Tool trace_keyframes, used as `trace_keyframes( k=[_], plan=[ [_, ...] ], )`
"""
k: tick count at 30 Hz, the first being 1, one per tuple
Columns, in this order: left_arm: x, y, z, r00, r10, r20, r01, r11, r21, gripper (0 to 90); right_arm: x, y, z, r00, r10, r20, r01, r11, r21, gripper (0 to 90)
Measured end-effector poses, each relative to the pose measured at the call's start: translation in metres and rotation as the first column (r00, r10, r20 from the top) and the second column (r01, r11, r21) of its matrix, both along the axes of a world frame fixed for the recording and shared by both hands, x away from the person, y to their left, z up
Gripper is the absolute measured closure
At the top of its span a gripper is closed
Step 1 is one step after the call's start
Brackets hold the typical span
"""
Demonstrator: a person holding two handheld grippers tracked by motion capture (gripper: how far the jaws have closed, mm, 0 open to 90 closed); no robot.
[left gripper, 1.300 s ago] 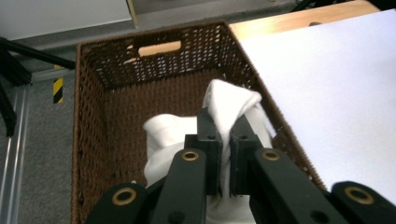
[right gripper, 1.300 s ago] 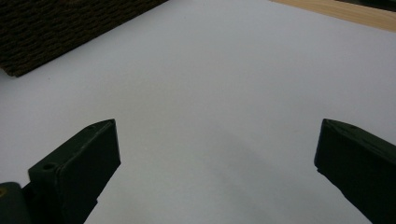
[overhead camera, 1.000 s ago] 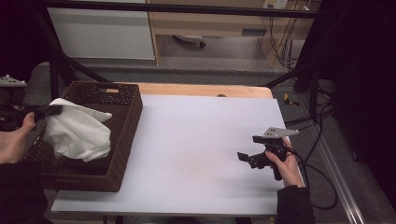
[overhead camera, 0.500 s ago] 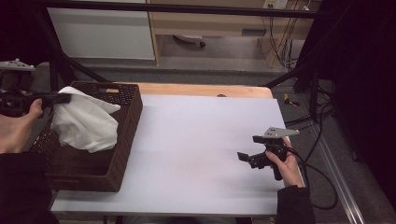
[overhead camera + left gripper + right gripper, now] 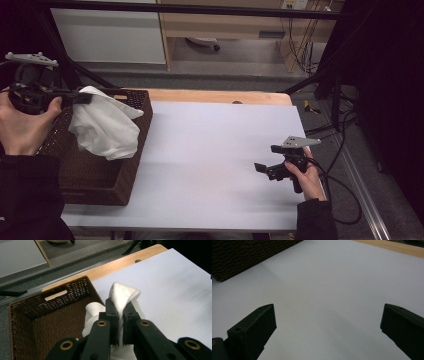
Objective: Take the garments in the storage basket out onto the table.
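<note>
A white cloth (image 5: 106, 129) hangs over the dark wicker basket (image 5: 90, 175) at the table's left. My left gripper (image 5: 85, 98) is shut on the cloth's top edge and holds it above the basket's rim. In the left gripper view the jaws pinch a fold of the cloth (image 5: 122, 296), with the left gripper (image 5: 120, 320) above the basket (image 5: 27, 322). My right gripper (image 5: 261, 168) stands open low over the white tabletop at the right, held by a hand. Nothing lies between the right gripper (image 5: 328, 315) jaws.
The white table surface (image 5: 215, 150) spreads between basket and right hand. A wooden strip (image 5: 215, 96) runs along the far edge. Cables (image 5: 340, 180) trail off the table's right side. A corner of the basket (image 5: 249, 255) lies ahead of the right gripper.
The left hand has lifted the cloth up and toward the table's middle, out of the basket. The cloth now hangs higher. The right hand has stayed in place.
</note>
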State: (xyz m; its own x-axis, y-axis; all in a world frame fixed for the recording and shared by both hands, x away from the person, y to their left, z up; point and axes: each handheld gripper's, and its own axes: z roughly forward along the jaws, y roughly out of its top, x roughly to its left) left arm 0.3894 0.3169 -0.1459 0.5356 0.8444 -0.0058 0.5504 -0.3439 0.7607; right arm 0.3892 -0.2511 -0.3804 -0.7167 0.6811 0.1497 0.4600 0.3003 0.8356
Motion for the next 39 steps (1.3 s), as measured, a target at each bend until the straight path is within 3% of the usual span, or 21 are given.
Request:
trace_keyframes(
  k=[16, 27, 39],
  plan=[
    [0.011, -0.031, 0.017, 0.9982, -0.059, -0.012, 0.06, 0.9971, 0.047, 85.4, 0.0, 0.0, 0.0, 1.0, 0.002, 0.0, -0.002, 1.0, 0.002, 0.8],
    [0.016, -0.05, 0.028, 0.9957, -0.091, -0.016, 0.092, 0.9943, 0.053, 85.4, 0.001, 0.0, 0.0, 1.0, 0.003, -0.002, -0.003, 1.0, 0.0, 0.8],
    [0.017, -0.08, 0.036, 0.9884, -0.151, -0.011, 0.152, 0.9854, 0.076, 85.4, 0.0, -0.001, 0.0, 1.0, 0.005, 0.001, -0.005, 1.0, 0.0, 0.8]
  ],
)
